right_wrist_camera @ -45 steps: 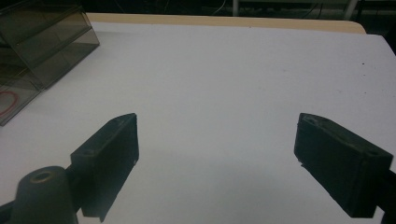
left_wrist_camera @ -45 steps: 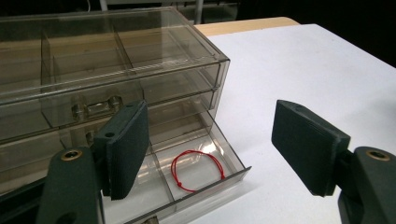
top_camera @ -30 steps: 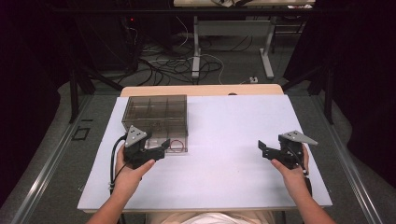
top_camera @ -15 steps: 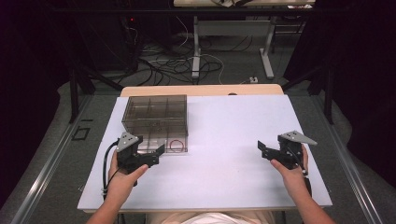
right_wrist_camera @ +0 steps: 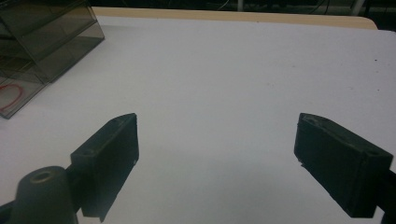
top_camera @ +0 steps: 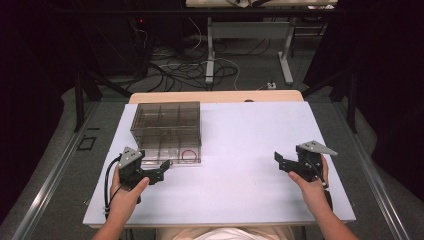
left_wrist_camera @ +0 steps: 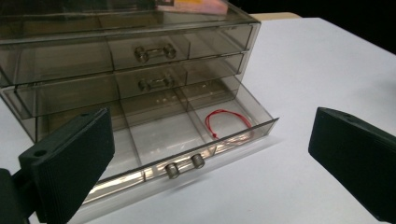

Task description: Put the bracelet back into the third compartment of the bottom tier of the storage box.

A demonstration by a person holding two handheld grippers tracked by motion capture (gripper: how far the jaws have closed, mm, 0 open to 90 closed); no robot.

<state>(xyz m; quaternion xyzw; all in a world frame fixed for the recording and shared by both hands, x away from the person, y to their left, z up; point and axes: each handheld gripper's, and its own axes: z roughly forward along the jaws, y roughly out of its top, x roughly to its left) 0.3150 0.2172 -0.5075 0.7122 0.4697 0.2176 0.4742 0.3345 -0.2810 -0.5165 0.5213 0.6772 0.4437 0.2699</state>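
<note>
A smoky clear drawer box (top_camera: 165,120) stands at the table's far left, its bottom drawer (left_wrist_camera: 154,135) pulled out. A red rubber band (left_wrist_camera: 228,123) lies in that drawer's right-hand compartment, also seen as a red loop (top_camera: 189,155) from above. My left gripper (top_camera: 161,171) is open just in front of the drawer's left half, holding nothing; its jaws stand wide on either side of the drawer handle (left_wrist_camera: 185,165). My right gripper (top_camera: 280,162) is open over bare table at the right, far from the box.
The white tabletop (top_camera: 240,145) is bare between the box and the right gripper. Two shut drawers (left_wrist_camera: 149,51) sit above the open one. Beyond the table's far edge are table legs and cables on the floor (top_camera: 200,65).
My left gripper has drawn back from the drawer front, toward the near edge and slightly left. The right gripper has stayed where it was.
</note>
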